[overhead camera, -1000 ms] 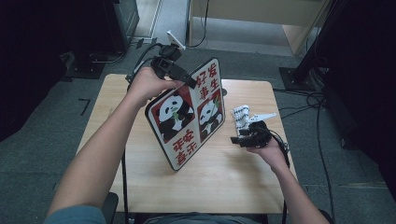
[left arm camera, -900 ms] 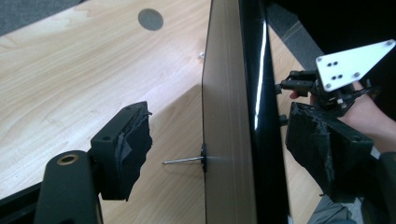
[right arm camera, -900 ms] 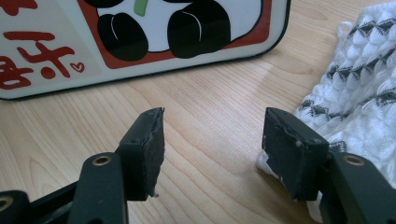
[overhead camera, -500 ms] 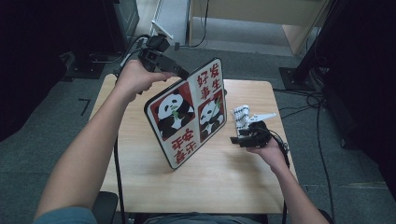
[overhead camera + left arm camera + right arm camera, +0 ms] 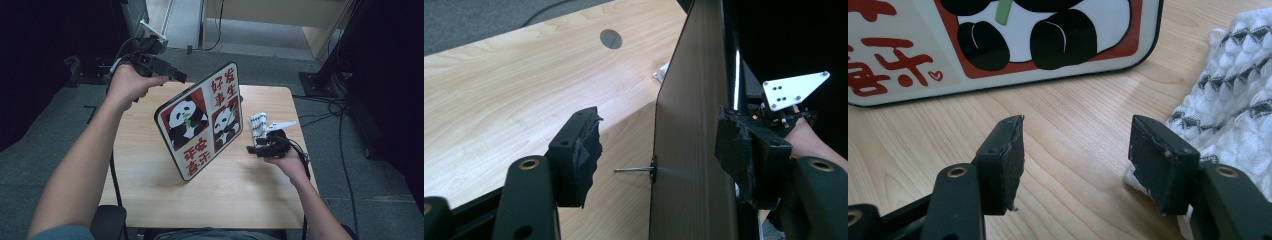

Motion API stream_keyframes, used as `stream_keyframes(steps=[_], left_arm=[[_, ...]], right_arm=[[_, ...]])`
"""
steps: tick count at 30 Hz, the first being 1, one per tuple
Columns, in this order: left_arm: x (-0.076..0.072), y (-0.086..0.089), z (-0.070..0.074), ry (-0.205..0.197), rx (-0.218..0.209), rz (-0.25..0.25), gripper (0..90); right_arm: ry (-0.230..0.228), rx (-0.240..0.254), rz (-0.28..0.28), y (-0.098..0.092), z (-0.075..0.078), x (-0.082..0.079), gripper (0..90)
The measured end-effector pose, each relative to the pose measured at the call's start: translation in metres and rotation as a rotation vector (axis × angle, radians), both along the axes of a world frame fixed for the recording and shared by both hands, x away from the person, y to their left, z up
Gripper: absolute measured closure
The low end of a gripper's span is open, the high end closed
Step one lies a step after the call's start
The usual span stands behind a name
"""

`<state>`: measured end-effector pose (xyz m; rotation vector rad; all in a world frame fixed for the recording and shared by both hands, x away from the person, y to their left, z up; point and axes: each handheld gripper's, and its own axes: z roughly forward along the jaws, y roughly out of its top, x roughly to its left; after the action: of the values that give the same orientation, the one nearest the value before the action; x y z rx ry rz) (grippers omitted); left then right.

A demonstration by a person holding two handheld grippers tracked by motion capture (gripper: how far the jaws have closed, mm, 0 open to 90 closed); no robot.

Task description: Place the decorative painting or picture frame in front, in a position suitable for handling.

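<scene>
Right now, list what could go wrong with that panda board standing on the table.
1. The panda board stands tilted on its lower edge; the left gripper, whose jaws have just been closing, is off it, so it may topple.
2. Falling forward, it could hit the right gripper, or the knitted cloth.

a light wooden table [image 5: 150, 165] bears an upright panda board [image 5: 200, 120] and a white knitted cloth [image 5: 260, 125] beside it

Upright panda board [image 5: 202, 122] mid-table, white cloth [image 5: 260, 125] beside; bare wood elsewhere.
</scene>
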<state>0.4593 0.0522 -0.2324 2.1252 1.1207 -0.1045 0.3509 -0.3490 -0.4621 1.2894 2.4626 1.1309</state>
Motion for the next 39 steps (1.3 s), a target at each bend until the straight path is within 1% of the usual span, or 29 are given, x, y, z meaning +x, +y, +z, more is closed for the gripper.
stream_keyframes(steps=[1, 5, 8, 9, 10, 12, 14, 15, 17, 18, 19, 20, 22, 23, 25, 28, 31, 33, 35, 38, 39], left_arm=[[-0.001, 0.004, -0.003, -0.002, 0.008, 0.005, 36.5], [-0.004, 0.012, -0.010, -0.002, -0.003, 0.012, 38.2], [-0.005, 0.016, -0.014, -0.001, -0.002, 0.008, 39.5], [-0.006, 0.019, -0.019, 0.001, -0.001, 0.006, 40.3], [-0.006, 0.019, -0.019, 0.001, -0.001, 0.006, 40.6], [-0.008, 0.024, -0.025, 0.000, -0.007, 0.006, 41.3], [-0.010, 0.027, -0.029, 0.003, -0.014, 0.008, 42.1], [-0.011, 0.028, -0.031, 0.003, -0.010, 0.006, 43.0], [-0.013, 0.031, -0.036, 0.007, -0.014, 0.011, 43.3], [-0.013, 0.031, -0.036, 0.007, -0.014, 0.011, 43.2], [-0.015, 0.035, -0.042, 0.016, -0.018, 0.017, 42.3], [-0.016, 0.036, -0.045, 0.019, -0.022, 0.025, 42.1], [-0.016, 0.038, -0.048, 0.018, -0.025, 0.024, 42.1], [-0.018, 0.040, -0.052, 0.016, -0.030, 0.030, 42.3], [-0.019, 0.042, -0.058, 0.018, -0.038, 0.032, 43.0], [-0.020, 0.046, -0.064, 0.024, -0.038, 0.035, 43.8], [-0.022, 0.049, -0.068, 0.023, -0.044, 0.041, 44.9], [-0.024, 0.050, -0.071, 0.022, -0.044, 0.036, 44.8], [-0.027, 0.050, -0.074, 0.019, -0.054, 0.036, 45.5], [-0.031, 0.051, -0.078, 0.016, -0.051, 0.035, 46.7], [-0.035, 0.052, -0.080, 0.019, -0.056, 0.036, 46.7]], right_arm=[[-0.004, -0.002, 0.006, 0.000, 0.000, 0.000, 40.9], [-0.011, -0.008, 0.010, 0.000, 0.000, 0.000, 42.5], [-0.012, -0.004, 0.014, 0.000, 0.000, 0.000, 43.1], [-0.015, -0.003, 0.019, 0.000, 0.001, 0.000, 43.7], [-0.020, -0.006, 0.018, 0.000, 0.001, 0.000, 43.9], [-0.022, 0.000, 0.020, 0.000, 0.002, 0.001, 45.3], [-0.032, 0.000, 0.021, 0.000, 0.003, 0.002, 45.5], [-0.038, -0.004, 0.018, 0.000, 0.005, 0.002, 45.9], [-0.045, 0.006, 0.016, -0.002, 0.007, 0.003, 48.0], [-0.045, 0.006, 0.016, -0.002, 0.007, 0.003, 48.0], [-0.032, 0.011, 0.007, -0.003, 0.008, 0.006, 46.8], [-0.028, 0.010, 0.004, -0.004, 0.008, 0.007, 46.6], [-0.017, 0.001, 0.003, -0.005, 0.007, 0.010, 46.6], [-0.015, -0.007, 0.001, -0.005, 0.006, 0.011, 46.5], [-0.013, -0.004, -0.011, -0.005, 0.007, 0.014, 45.9], [-0.018, -0.004, -0.021, -0.003, 0.009, 0.017, 44.9], [-0.031, -0.007, -0.016, -0.002, 0.011, 0.020, 44.9], [-0.028, -0.008, -0.016, -0.002, 0.011, 0.024, 45.1], [-0.024, -0.009, -0.019, -0.003, 0.012, 0.027, 45.2], [-0.024, -0.010, -0.022, -0.003, 0.012, 0.030, 45.4], [-0.023, -0.021, -0.022, -0.003, 0.013, 0.033, 45.4]])
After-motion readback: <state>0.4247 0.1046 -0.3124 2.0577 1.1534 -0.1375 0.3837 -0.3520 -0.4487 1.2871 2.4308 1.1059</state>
